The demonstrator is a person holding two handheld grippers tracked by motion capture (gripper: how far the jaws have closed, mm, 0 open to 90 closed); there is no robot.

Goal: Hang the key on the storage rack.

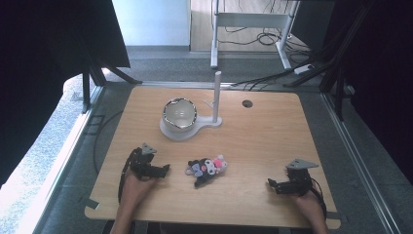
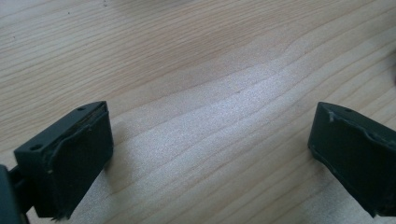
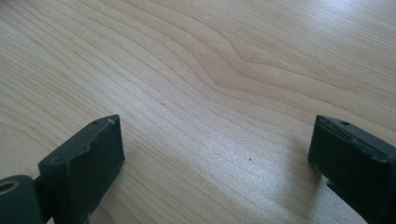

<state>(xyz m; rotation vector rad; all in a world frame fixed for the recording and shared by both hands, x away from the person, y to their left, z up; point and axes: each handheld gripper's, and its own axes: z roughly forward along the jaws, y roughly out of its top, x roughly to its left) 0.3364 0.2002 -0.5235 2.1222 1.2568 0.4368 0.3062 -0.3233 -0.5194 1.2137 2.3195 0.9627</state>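
A small plush toy (image 1: 207, 168), black with pink and lilac parts, lies on the wooden table (image 1: 263, 131) near the front middle. My left gripper (image 1: 163, 169) rests on the table just left of the toy, jaws wide apart over bare wood (image 2: 210, 135). My right gripper (image 1: 271, 184) sits at the front right, well clear of the toy, pointing left. Its jaws also stand wide apart with nothing but wood grain (image 3: 215, 154) between them. Both grippers are open and empty.
A shiny metal bowl (image 1: 179, 114) sits on a white base (image 1: 187, 131) at the table's far middle, with a white upright post (image 1: 216, 95) beside it. A round cable hole (image 1: 247, 104) lies at the back right. A hand holds each gripper from the near edge.
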